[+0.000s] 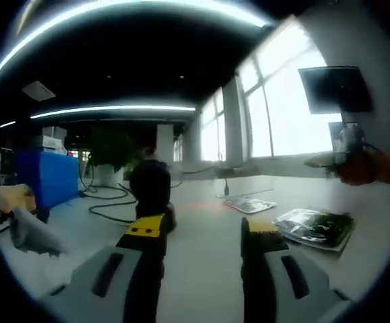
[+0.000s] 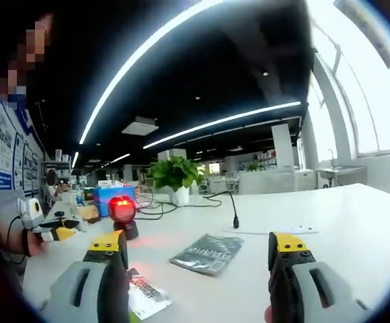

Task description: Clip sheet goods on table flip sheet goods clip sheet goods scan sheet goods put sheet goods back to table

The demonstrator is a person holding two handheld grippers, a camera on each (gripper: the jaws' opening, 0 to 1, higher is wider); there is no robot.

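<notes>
You've got both grippers, left (image 1: 202, 235) & right (image 2: 198, 252), wide open w/ nothing held, so the flat packets (image 2: 208, 253) on the table (image 2: 356, 222) aren't clipped or scanned yet.

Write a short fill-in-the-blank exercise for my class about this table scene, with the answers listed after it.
1. In the right gripper view, the light on the scanner glows ____.
2. Both the right gripper and the left gripper have jaws that stand ____, with nothing between them.
3. The dark sheet packet lies flat on the white ____.
4. Behind the scanner stands a potted ____ with green leaves.

Answers: red; open; table; plant
</notes>
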